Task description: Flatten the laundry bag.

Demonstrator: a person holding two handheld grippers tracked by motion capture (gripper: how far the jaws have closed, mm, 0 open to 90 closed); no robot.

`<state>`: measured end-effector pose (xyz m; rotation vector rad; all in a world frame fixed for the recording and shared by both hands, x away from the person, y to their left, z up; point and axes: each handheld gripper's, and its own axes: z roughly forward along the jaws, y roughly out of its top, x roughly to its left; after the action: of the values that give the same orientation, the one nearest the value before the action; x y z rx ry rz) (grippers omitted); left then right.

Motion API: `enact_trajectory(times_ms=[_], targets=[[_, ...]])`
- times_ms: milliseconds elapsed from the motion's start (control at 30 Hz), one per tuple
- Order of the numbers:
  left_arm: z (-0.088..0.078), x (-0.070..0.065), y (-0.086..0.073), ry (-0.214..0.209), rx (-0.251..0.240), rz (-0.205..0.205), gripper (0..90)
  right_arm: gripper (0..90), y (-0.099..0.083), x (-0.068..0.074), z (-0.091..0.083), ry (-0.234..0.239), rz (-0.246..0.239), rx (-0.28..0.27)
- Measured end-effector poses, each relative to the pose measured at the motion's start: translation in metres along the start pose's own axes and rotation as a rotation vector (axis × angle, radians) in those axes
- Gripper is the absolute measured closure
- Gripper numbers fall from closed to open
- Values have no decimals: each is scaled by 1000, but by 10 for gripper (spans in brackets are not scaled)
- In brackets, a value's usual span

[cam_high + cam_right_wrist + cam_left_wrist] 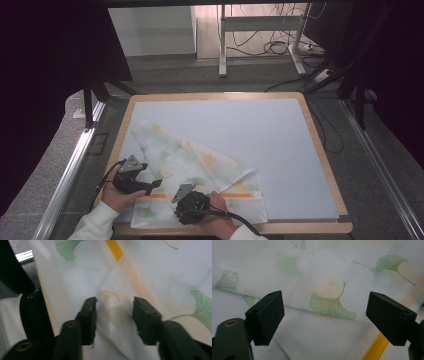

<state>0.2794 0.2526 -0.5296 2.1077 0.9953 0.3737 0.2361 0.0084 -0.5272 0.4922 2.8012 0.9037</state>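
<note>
A thin white cloth printed with green ginkgo leaves (190, 165) lies on the bench (320, 150). The left hand-held gripper (324, 312) hovers spread above it; the right hand-held gripper (113, 315), half-spread, straddles a raised fold.

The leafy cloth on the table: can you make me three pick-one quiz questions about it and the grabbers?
1. Where does the cloth lie on the table?
A. near left part
B. far right corner
C. on the floor

2. What colour is the cloth's stripe?
A. blue
B. orange
C. black

3. How do the left gripper jaws stand?
A. shut tight
B. wide apart
C. clamped on a cup

Answers: 1 A, the high view shows it by the hands; 2 B, an orange band runs along it; 3 B, cloth shows in the gap between them.
</note>
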Motion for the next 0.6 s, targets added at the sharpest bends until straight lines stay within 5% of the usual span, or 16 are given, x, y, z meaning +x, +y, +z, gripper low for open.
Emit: enact_trajectory(times_ms=[200,600], targets=[[-2,0,0,9,-12,-6,150,781,-2,-8,-1,-25,33,-19],[-3,0,0,31,-15,5,152,844,-3,-10,-3,-32,35,-23]])
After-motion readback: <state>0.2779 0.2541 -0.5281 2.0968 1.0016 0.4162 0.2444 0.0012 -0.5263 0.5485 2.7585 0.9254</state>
